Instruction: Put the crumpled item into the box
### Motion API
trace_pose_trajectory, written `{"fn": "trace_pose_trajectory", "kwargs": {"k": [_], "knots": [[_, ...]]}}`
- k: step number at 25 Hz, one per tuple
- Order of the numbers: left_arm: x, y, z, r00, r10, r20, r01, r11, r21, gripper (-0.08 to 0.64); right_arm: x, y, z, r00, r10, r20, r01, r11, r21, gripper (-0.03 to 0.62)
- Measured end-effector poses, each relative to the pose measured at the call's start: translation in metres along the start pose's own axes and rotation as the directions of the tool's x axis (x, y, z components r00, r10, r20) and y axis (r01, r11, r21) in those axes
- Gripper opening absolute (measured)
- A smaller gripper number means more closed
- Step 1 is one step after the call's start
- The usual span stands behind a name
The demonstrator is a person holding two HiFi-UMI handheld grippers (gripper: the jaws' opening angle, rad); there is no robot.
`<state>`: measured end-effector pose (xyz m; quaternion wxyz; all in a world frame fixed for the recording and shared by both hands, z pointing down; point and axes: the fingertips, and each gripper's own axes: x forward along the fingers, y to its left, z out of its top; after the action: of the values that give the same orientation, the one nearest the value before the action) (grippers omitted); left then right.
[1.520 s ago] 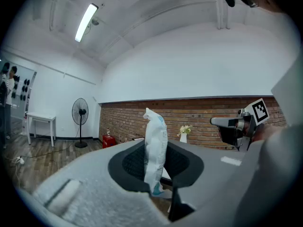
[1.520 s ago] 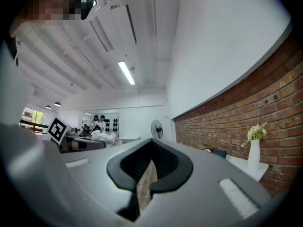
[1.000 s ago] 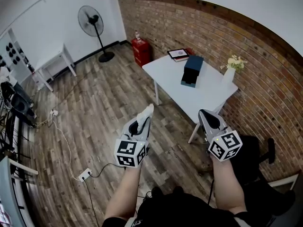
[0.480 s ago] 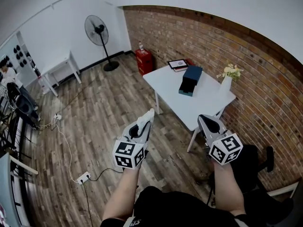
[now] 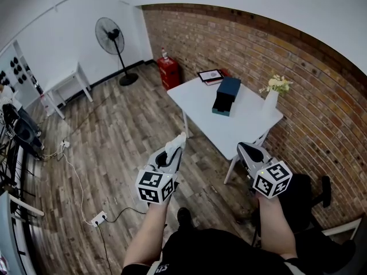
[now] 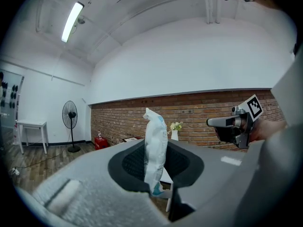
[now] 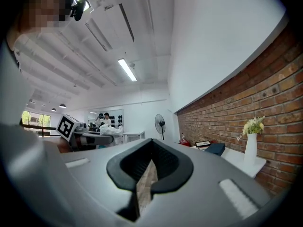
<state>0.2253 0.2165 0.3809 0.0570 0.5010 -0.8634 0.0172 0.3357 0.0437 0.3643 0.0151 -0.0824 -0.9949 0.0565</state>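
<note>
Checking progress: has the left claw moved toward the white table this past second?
Yes, slightly: the left claw, gripping the crumpled item, is a little nearer the white table.

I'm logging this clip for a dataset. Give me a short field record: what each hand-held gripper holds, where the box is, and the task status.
left hand-held gripper: shut on crumpled white item, above the floor
right hand-held gripper: jaws together, empty
box: dark, on white table, which also holds a vase
task status: item not yet in box
</note>
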Motion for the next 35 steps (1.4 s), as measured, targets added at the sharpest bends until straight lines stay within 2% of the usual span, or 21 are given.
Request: {"fn": "trace_pose_trajectory", "kwargs": {"k": [3,10,15,22,26,32,35], "knots": [[0.019,0.019,0.0,1.0,-0.016,-0.003,0.016,1.0,-0.002,0.069,0.025,-0.011,-0.001,1.0,-0.002,-0.008,0.002,1.0,0.021,0.0],[0.072,0.092,0.004,0.999,-0.034,-0.026,0.034,0.999,-0.005,0.068,0.103,-0.024,0.008,1.0,0.015,-0.011,-0.014,1.0,0.019,0.0],[0.107,0.13,0.0,0.997,-0.065,-0.05,0.067,0.997,0.025,0.068,0.148,-0.039,-0.009,0.999,-0.001,-0.041,0.003,0.999,0.051,0.0],[0.146,0.166,-0.015,0.986,-0.163,-0.048,0.159,0.985,-0.074,0.067,0.196,-0.058,-0.033,0.995,-0.026,-0.092,0.036,0.994,0.105,0.0],[0.159,0.196,-0.018,0.98,-0.192,-0.048,0.184,0.975,-0.127,0.067,0.221,-0.066,-0.043,0.993,-0.05,-0.106,0.064,0.99,0.129,0.0],[0.169,0.244,-0.02,0.981,-0.177,-0.076,0.168,0.98,-0.103,0.066,0.256,-0.058,-0.043,0.994,-0.056,-0.098,0.069,0.987,0.142,0.0],[0.179,0.255,-0.025,0.981,-0.174,-0.086,0.163,0.979,-0.12,0.066,0.268,-0.06,-0.043,0.994,-0.051,-0.096,0.065,0.987,0.146,0.0]]}}
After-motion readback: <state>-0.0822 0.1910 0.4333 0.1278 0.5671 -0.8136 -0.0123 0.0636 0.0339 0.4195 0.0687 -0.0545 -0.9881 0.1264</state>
